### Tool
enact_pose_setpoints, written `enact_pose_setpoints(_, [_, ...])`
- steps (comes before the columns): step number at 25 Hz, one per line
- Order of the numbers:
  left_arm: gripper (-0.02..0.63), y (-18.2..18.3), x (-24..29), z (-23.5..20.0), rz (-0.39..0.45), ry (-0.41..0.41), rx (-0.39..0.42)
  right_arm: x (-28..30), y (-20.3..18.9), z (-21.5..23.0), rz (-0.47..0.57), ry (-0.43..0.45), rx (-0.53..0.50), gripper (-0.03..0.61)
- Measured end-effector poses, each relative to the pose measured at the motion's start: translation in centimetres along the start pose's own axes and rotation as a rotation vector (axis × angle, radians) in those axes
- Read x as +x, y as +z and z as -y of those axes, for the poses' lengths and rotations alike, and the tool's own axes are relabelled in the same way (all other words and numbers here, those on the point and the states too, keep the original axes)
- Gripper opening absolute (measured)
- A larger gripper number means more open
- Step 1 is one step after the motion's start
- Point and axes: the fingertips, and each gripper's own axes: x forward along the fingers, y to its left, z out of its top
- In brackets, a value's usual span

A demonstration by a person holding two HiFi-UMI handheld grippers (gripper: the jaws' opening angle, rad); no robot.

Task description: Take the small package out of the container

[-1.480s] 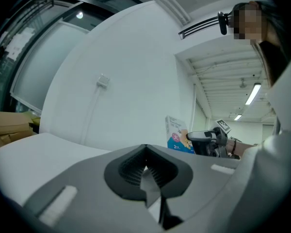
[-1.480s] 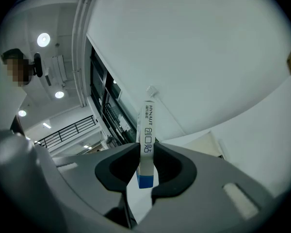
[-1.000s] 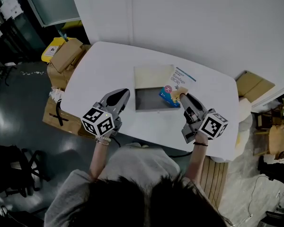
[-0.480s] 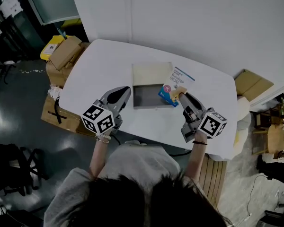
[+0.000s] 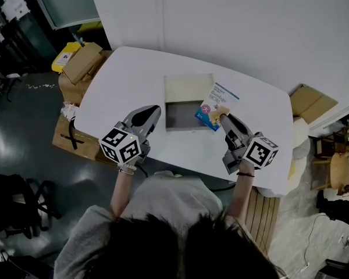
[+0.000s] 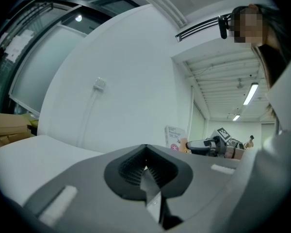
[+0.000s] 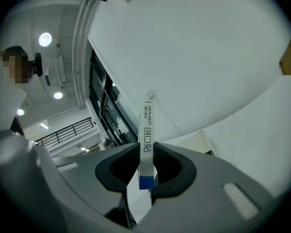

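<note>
A small white and blue package (image 5: 214,107) hangs over the right rim of the open cardboard container (image 5: 187,102) on the white table (image 5: 122,86). My right gripper (image 5: 224,119) is shut on the package's near edge. In the right gripper view the package (image 7: 146,144) stands edge-on between the two pads, sticking up past them. My left gripper (image 5: 153,111) hovers to the left of the container, its jaws (image 6: 144,166) closed with nothing between them. From the left gripper view I see the package (image 6: 175,138) and the right gripper (image 6: 203,145) far off.
Cardboard boxes (image 5: 78,68) are stacked on the floor off the table's left end, and another box (image 5: 311,102) lies past the right end. A white wall (image 5: 250,22) rises just behind the table. The person's head and shoulders fill the bottom of the head view.
The package, held in the right gripper, has risen a little and shifted right, off the container's inside. The left gripper has barely moved.
</note>
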Motion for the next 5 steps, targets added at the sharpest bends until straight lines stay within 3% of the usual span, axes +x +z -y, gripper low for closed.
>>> enact_pose_setpoints(5, [-0.006,-0.02,-0.35,-0.03,0.007,0.004,-0.001,0.01,-0.47,-0.06,-0.005,-0.001,0.020,0.098])
